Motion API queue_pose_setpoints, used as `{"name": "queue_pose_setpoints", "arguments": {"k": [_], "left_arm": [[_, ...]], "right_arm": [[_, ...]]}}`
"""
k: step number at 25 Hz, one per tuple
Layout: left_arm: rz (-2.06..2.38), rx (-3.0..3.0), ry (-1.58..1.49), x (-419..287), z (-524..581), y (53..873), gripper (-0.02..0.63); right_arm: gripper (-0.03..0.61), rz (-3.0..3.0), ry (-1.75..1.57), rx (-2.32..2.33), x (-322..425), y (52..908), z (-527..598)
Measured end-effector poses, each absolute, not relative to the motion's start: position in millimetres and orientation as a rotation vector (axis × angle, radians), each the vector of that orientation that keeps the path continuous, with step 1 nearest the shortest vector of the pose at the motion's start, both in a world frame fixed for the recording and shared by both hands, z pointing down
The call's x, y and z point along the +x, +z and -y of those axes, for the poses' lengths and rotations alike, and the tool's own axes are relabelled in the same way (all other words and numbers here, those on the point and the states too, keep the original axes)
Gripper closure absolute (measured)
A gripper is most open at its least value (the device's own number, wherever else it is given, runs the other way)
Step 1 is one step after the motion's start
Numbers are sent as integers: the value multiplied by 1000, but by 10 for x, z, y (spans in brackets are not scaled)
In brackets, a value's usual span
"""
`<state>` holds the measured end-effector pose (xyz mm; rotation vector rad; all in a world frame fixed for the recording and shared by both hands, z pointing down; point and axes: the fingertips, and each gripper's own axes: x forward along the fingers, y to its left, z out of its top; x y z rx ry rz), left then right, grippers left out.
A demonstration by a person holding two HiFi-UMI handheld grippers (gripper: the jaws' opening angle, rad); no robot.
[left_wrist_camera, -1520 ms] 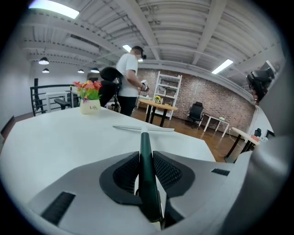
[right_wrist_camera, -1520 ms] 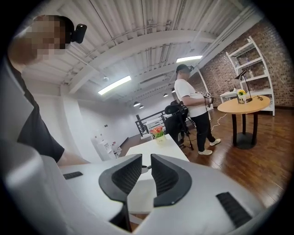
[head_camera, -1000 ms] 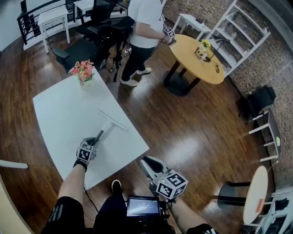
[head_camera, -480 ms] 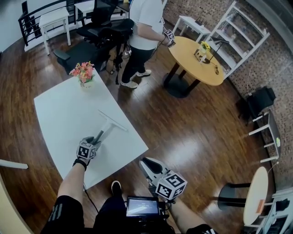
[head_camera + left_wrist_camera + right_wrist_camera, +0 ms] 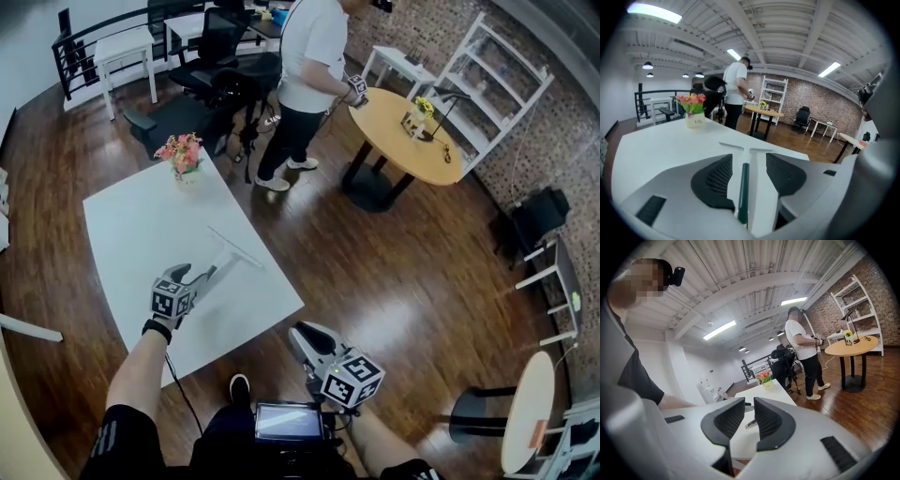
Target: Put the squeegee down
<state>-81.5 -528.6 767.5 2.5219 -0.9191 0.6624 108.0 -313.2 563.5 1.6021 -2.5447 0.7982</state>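
Observation:
The squeegee lies flat on the white table, its blade toward the far edge and its dark green handle toward me. My left gripper hangs just above the handle's near end. Its jaws are opening, and the pads do not touch the handle. In the left gripper view the handle and blade lie on the tabletop below the gap of the left gripper. My right gripper is off the table's near right corner, jaws slightly apart and empty; the right gripper faces the table.
A vase of pink flowers stands at the table's far corner. A person stands beyond, beside a round wooden table. White shelves line the brick wall. Office chairs are at the back.
My left gripper has opened and lifted off the squeegee handle. The squeegee stays lying on the table. The right gripper has barely moved.

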Motion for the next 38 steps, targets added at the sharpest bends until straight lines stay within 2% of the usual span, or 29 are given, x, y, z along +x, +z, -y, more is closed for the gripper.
{"name": "queue_pose_setpoints", "arguments": {"k": [8, 19, 31, 38], "left_arm": [[1044, 2618, 479, -874, 4570, 6593, 385], [1190, 2674, 354, -690, 2300, 5645, 405], [1224, 2614, 268, -501, 615, 5577, 405], [1214, 2559, 268, -782, 187, 5687, 406]], "right_arm": [[491, 2695, 678, 1530, 1156, 5239, 2667], [480, 2911, 562, 1334, 1412, 4904, 1266], [495, 2942, 612, 1220, 1316, 4915, 531], [497, 2908, 656, 1224, 1007, 5005, 359]]}}
